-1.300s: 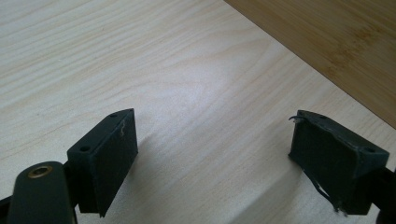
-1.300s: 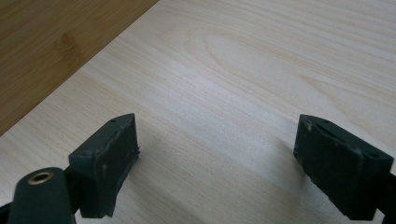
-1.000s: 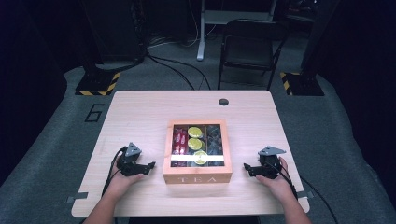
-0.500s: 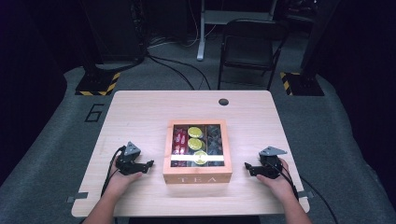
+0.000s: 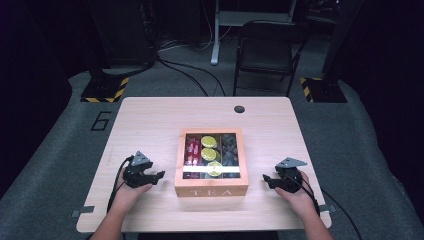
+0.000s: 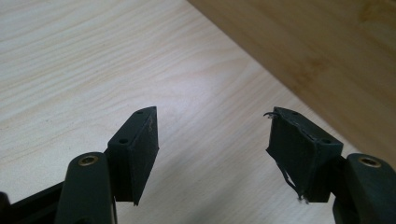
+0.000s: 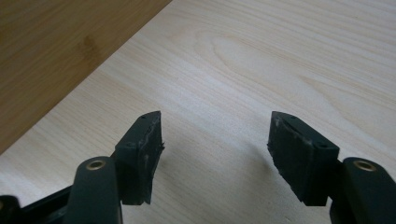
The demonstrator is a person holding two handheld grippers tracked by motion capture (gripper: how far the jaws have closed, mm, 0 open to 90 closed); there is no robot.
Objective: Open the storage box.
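A wooden tea box (image 5: 211,165) marked "TEA" stands at the middle of the table, with red packets, yellow-green rounds and dark items visible through its top. My left gripper (image 5: 157,176) rests on the table to the box's left and points at it. My right gripper (image 5: 267,181) rests to its right and points at it too. In the left gripper view the left gripper (image 6: 212,140) stands open over bare wood, near the box's side (image 6: 317,51). The right gripper (image 7: 215,140) is open as well, near the box wall (image 7: 60,51). Both pairs of jaws have just been closing, with nothing between them.
The light wooden table (image 5: 150,120) has a dark round cable hole (image 5: 239,109) near its far edge. A black chair (image 5: 267,50) stands behind the table. Cables run over the grey floor, and yellow-black striped bases (image 5: 102,90) sit at the back corners.
Both hands stay where they were beside the box. The jaws of both grippers look slightly narrower than before.
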